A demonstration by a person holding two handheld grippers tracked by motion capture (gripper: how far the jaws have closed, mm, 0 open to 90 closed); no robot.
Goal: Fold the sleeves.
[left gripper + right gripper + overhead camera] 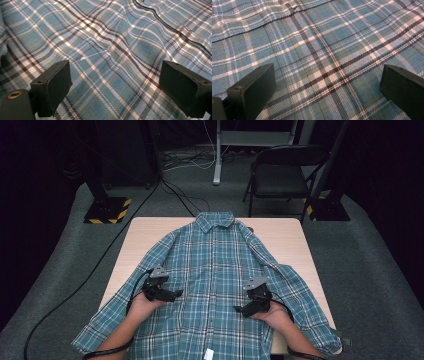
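The plaid shirt (215, 265) lies collar toward the desk's far edge; both grippers, left (172, 295) and right (239, 309), hover over its front near the desk's near edge, fingers wide.

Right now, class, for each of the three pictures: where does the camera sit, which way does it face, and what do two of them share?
High view: above the person's side, facing forward and down on the plaid shirt; forearms, left gripper, right gripper.
Left gripper view: on the left gripper, facing the cloth; jaws apart.
Right gripper view: on the right gripper, likewise; jaws apart.
Shared: the shirt's plaid.
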